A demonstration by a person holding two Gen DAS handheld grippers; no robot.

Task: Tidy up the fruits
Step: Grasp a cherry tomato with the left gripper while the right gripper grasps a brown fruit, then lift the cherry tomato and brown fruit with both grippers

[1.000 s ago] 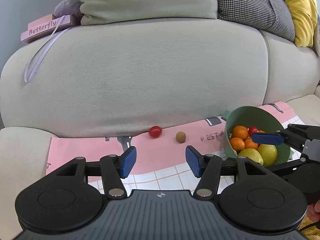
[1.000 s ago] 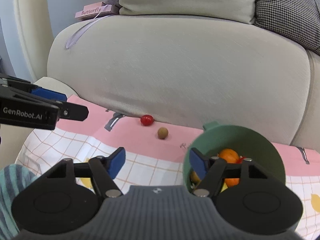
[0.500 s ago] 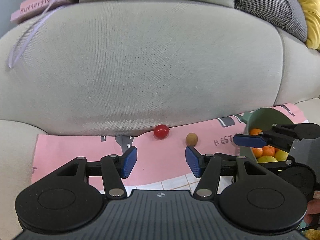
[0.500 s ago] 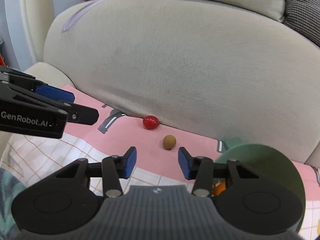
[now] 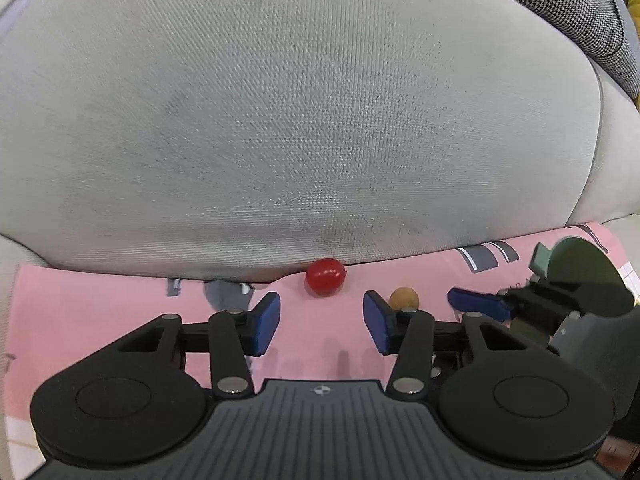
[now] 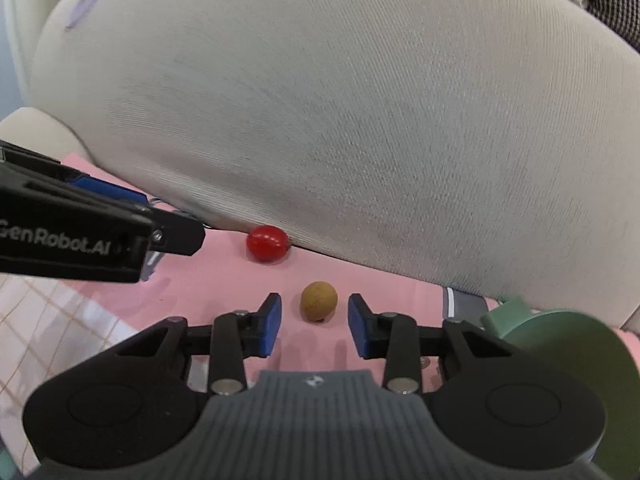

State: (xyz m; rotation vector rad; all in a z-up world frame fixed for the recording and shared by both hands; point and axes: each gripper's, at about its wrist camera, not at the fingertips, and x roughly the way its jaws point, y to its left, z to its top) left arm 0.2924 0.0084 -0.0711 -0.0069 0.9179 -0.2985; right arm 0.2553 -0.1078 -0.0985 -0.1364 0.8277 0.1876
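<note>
A small red fruit (image 5: 325, 275) lies on the pink cloth (image 5: 120, 312) against the sofa back. A small brown round fruit (image 6: 319, 302) lies a little to its right. My left gripper (image 5: 321, 323) is open, just short of the red fruit (image 6: 267, 243). My right gripper (image 6: 314, 325) is open with the brown fruit between its fingertips, not touching. The brown fruit also shows in the left wrist view (image 5: 404, 298). The green bowl (image 6: 576, 356) sits at the right; its contents are hidden.
The beige sofa back cushion (image 5: 304, 120) rises right behind both fruits. The green bowl (image 5: 584, 276) shows behind the right gripper's finger (image 5: 478, 303). The left gripper's body (image 6: 80, 232) reaches in from the left. White checked cloth (image 6: 48, 320) lies lower left.
Both grippers moved forward and down toward the sofa back. The right gripper swung left off the bowl and now brackets the brown fruit. The left gripper closed in on the red fruit.
</note>
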